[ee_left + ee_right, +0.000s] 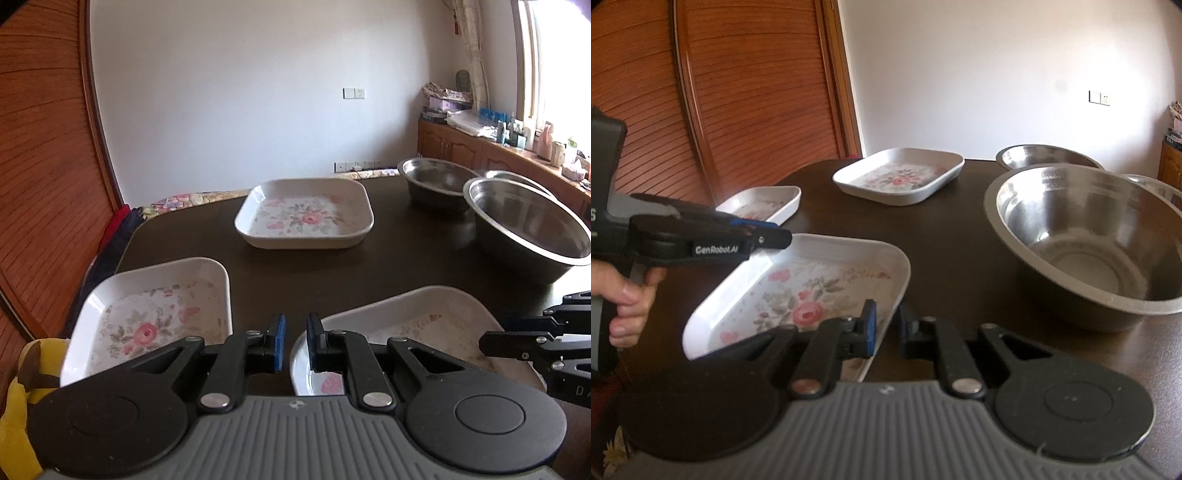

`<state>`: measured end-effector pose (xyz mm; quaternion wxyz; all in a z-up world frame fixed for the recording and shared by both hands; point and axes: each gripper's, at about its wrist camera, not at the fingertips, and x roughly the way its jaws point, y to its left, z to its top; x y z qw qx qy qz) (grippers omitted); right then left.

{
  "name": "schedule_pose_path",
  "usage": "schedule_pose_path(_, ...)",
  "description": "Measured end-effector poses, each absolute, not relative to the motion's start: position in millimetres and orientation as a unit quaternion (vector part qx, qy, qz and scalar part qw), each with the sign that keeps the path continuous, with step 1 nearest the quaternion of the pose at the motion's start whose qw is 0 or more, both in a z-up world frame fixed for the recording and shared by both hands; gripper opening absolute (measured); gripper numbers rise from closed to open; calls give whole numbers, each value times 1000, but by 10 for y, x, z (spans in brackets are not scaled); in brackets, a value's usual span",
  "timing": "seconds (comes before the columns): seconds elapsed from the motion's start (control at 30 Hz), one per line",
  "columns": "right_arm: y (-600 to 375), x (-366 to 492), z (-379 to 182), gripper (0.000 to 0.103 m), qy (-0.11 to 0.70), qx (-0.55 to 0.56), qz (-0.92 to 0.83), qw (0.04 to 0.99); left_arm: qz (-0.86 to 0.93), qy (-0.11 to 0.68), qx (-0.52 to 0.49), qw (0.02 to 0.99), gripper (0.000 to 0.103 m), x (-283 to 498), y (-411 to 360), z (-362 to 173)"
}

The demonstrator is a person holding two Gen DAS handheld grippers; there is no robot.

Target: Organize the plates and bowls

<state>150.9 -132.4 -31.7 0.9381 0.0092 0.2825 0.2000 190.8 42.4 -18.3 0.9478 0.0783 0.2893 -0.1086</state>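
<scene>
Brown-black worktop [332, 266] is being shared by three steel bowls and three floral plates. The big bowl [1089, 240] is being kept at the right, with two smaller bowls [436, 181] behind it. The near plate [812, 288] is being gripped at its right rim by the right tool [886, 328], one pad inside, one outside. The left tool [297, 341] is being held closed to a slim empty gap at that plate's left edge
</scene>
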Motion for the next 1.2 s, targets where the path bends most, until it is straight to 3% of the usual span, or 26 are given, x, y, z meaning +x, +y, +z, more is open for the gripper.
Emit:
schedule_pose_path(0.2,-1339,1419,-269,16,267,-11,189,945,-106,269,66,955,44,1804,468,-55)
schedule_pose_path(0.23,-1347,1391,-253,20,262,-14,188,947,-107,264,64,957,47,1774,471,-32)
schedule_pose_path(0.27,-1354,1360,-236,30,256,-16,185,949,-108,259,61,958,50,1744,474,-10)
schedule_pose_path(0.33,-1375,1288,-182,37,242,-22,183,953,-109,249,57,961,70,1680,467,26)
schedule_pose_path(0.43,-1392,1206,-102,38,227,-21,184,956,-102,226,60,967,92,1564,428,83)
schedule_pose_path(0.53,-1400,1117,-28,52,212,-20,184,959,-93,200,62,973,103,1427,401,136)
schedule_pose_path(0.57,-1402,1083,-6,57,206,-22,184,961,-90,191,62,975,103,1379,395,152)
schedule_pose_path(0.7,-1400,988,55,62,186,-30,178,966,-85,172,59,980,103,1221,395,194)
schedule_pose_path(0.87,-1412,854,108,92,163,-28,179,970,-72,151,54,984,103,1035,417,210)
schedule_pose_path(0.97,-1405,775,133,103,145,-33,177,973,-67,148,51,985,103,943,439,216)
schedule_pose_path(1.2,-1355,683,206,103,135,-29,179,974,-62,150,45,986,103,884,587,295)
